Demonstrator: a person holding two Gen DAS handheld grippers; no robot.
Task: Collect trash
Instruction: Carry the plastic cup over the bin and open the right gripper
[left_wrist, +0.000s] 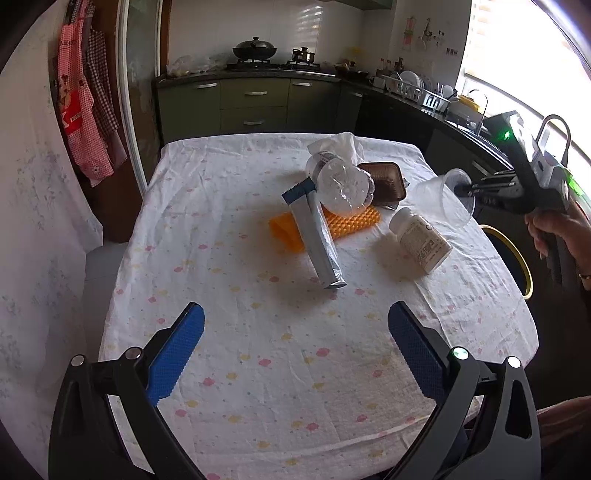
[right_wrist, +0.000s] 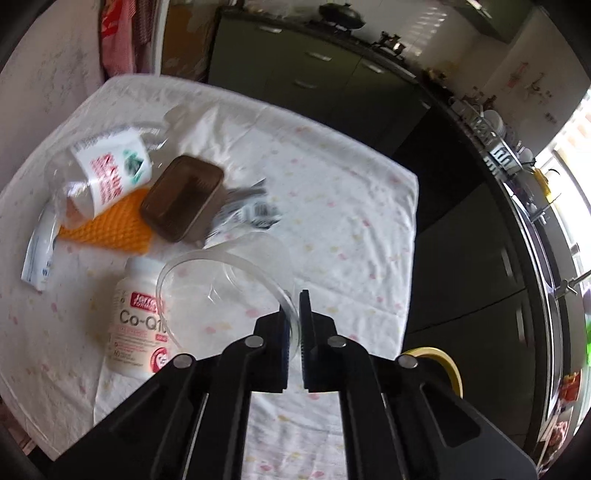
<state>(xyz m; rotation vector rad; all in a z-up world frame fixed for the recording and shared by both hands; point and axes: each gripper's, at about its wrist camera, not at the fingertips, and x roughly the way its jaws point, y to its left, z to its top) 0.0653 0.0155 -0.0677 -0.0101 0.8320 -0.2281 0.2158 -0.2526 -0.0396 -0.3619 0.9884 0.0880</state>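
From the left wrist, the left gripper (left_wrist: 295, 345) hung over the near end of the table (left_wrist: 229, 369) with its blue pads (left_wrist: 177, 350) wide apart and nothing between them. The trash lay in a heap at the far middle of the cloth. A clear bottle (left_wrist: 341, 181) rested on an orange net (left_wrist: 332, 227), with a tissue (left_wrist: 341, 146) behind it and a brown tray (left_wrist: 386, 179) at its right. A silver wrapper (left_wrist: 317, 240) lay across the net. A white pill jar (left_wrist: 419, 240) lay on its side to the right. Farther right, the right gripper (left_wrist: 463, 190) held a clear cup (left_wrist: 441, 201) up off the table.

From the right wrist, the right gripper (right_wrist: 294, 332) was pinched tight on the rim of the cup (right_wrist: 225, 288). The jar (right_wrist: 138, 321) lay just left of the cup. The tray (right_wrist: 181, 197), net (right_wrist: 110, 227) and bottle (right_wrist: 105, 175) lay farther off to the left. A yellow bin rim (right_wrist: 448, 365) showed past the table's right edge.
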